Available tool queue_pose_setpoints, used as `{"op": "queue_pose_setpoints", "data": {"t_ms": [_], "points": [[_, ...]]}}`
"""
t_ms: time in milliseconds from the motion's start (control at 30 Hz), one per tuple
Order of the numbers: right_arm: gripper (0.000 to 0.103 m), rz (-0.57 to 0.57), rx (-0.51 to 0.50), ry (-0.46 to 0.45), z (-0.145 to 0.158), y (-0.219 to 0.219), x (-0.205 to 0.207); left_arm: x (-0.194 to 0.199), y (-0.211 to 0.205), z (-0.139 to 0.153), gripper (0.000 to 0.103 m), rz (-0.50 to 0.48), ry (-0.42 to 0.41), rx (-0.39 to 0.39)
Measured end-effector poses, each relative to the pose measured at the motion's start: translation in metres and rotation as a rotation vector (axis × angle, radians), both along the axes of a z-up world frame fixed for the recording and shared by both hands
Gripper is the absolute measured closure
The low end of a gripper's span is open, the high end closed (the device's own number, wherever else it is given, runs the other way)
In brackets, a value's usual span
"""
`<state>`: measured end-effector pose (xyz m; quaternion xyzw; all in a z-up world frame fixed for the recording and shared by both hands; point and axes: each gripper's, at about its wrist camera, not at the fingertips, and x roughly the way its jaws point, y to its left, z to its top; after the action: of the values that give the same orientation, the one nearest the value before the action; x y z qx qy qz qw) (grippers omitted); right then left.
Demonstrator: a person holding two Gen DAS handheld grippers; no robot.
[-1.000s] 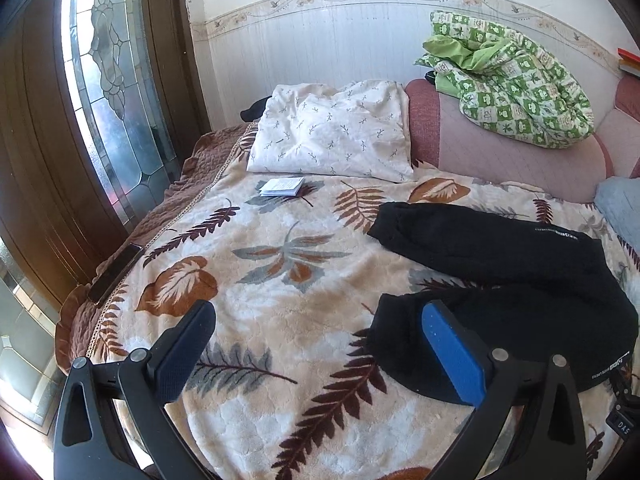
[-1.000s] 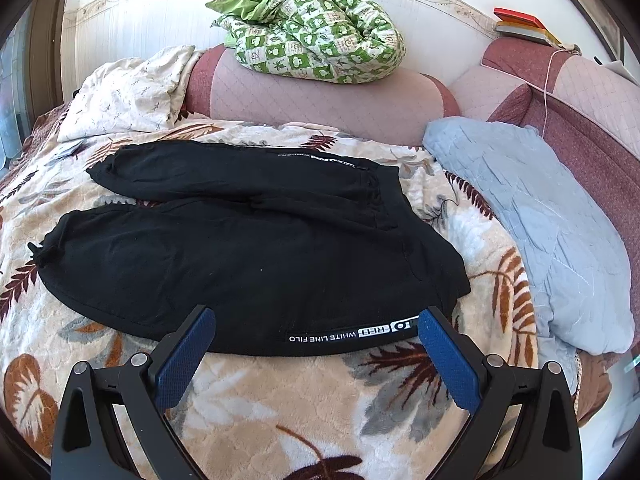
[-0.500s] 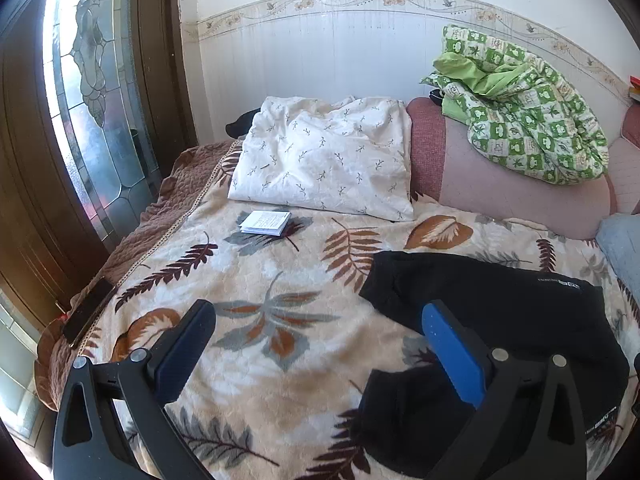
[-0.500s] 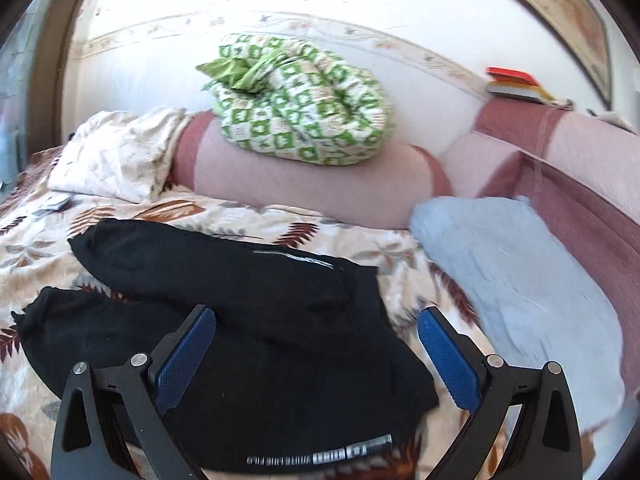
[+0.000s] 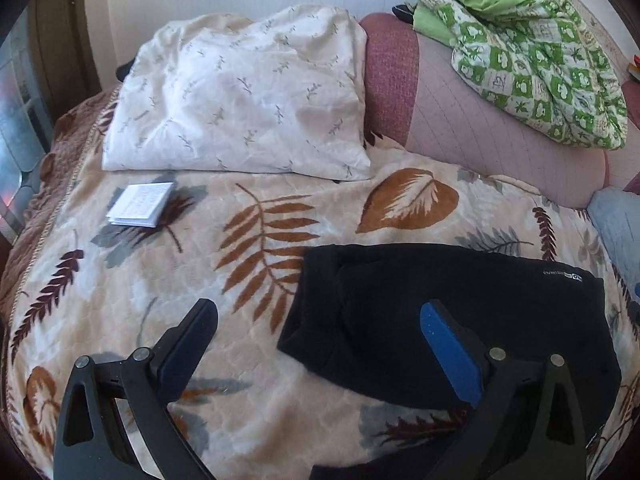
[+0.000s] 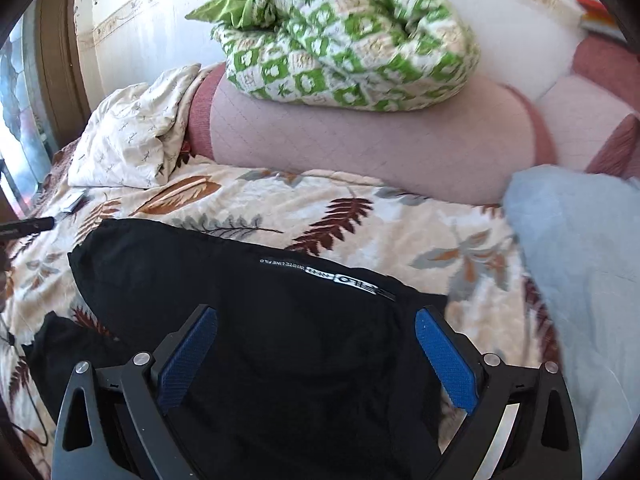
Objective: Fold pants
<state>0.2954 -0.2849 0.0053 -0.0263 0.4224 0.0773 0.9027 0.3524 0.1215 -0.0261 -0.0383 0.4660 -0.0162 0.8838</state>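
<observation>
Black pants (image 5: 460, 312) lie spread on a leaf-patterned blanket (image 5: 160, 280) on the bed. In the left wrist view the far leg's cuff end is just ahead of my left gripper (image 5: 320, 320), which is open and empty above the blanket; its right finger hangs over the black cloth. In the right wrist view the pants (image 6: 280, 340) fill the foreground, with white lettering (image 6: 328, 276) along the far edge. My right gripper (image 6: 316, 332) is open and empty, hovering over the cloth.
A white pillow (image 5: 240, 100) and a small booklet (image 5: 140, 204) lie at the far left. A green checked quilt (image 6: 340, 40) sits on a pink bolster (image 6: 360, 152). A light blue pillow (image 6: 580, 260) lies to the right. A window is at the left.
Both grippers have moved forward and tilted down over the pants, toward the far leg. Both stayed open and empty. The pants have not moved.
</observation>
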Motion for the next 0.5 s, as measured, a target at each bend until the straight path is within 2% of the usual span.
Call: {"op": "queue_pose_setpoints", "data": {"t_ms": [133,167,300,500], "points": [[0.021,0.041,0.025,0.075,-0.024,-0.003,0.046,0.036,0.000,-0.024,0.005,-0.029,0.043,-0.051],[0.023,0.053,0.034,0.091,-0.030,-0.003,0.057,0.044,0.000,-0.029,0.006,-0.040,0.054,-0.067],[0.023,0.107,0.034,0.143,-0.052,0.005,0.098,0.069,0.004,-0.046,0.006,-0.060,0.089,-0.095],[0.023,0.145,0.088,0.217,-0.082,0.007,0.135,0.092,0.008,-0.065,0.006,-0.076,0.133,-0.109]]}}
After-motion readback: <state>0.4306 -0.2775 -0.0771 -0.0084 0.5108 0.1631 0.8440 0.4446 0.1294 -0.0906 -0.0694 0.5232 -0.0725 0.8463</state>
